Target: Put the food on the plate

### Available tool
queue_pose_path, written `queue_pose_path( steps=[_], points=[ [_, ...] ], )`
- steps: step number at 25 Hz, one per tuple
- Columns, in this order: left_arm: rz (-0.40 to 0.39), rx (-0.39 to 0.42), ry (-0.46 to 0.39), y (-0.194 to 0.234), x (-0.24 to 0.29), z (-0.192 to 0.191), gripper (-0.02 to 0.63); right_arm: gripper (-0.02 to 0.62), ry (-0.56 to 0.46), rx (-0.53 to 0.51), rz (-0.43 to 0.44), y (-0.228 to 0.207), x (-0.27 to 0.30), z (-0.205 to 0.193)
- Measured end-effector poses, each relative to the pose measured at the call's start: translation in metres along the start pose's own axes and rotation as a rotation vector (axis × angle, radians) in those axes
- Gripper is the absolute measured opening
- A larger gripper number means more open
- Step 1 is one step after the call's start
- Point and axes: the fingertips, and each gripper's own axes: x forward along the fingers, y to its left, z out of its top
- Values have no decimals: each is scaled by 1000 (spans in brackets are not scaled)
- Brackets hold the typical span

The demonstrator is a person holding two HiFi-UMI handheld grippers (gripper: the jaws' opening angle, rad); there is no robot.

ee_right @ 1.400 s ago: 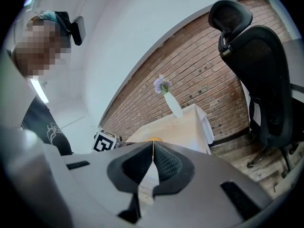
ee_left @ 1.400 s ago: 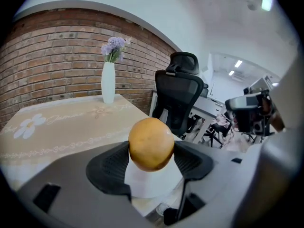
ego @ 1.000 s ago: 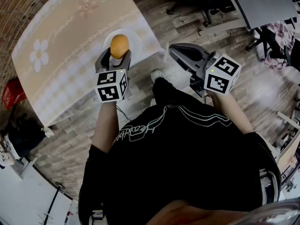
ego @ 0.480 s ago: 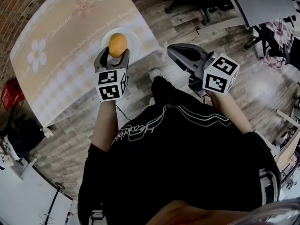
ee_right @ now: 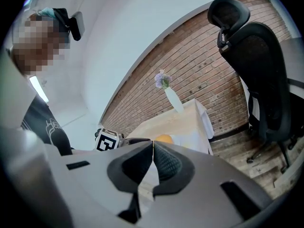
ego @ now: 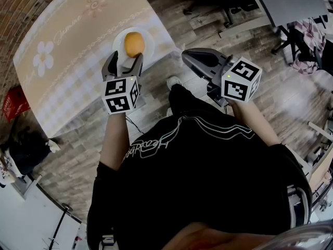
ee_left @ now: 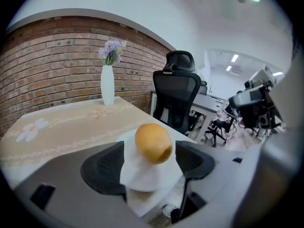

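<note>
My left gripper (ego: 125, 60), jaws opening, stands clear of the orange (ego: 135, 44) on the plate (ego: 148, 34); my right gripper (ee_right: 152, 145) is clenched, empty.

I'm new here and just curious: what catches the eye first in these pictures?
A bright orange sits on a white plate at the table's edge, with the left tongs opening just behind it, not touching. The right tongs hang shut over the floor.
</note>
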Motion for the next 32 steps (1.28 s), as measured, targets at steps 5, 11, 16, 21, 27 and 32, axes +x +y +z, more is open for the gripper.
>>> queue_pose_path(
  steps=[5,11,16,21,27,32],
  points=[
    [-17,-111,-60,-2,-34,15,314,-3,-19,-9,19,19,-4,0],
    [-119,-177,-167,-27,-95,39,308,-3,-88,-22,53,54,-16,1],
    [-228,-202,-233,-55,-128,59,240,-3,-114,-41,79,67,-21,6],
    [-345,-209,-280,-91,-177,65,134,-3,-148,-97,104,105,-34,9],
    [-403,-186,-299,-121,-223,54,47,-3,-165,-146,136,153,-53,-5],
    [-424,-167,-312,-135,-237,50,15,-3,-187,-161,129,168,-60,-9]
  ],
)
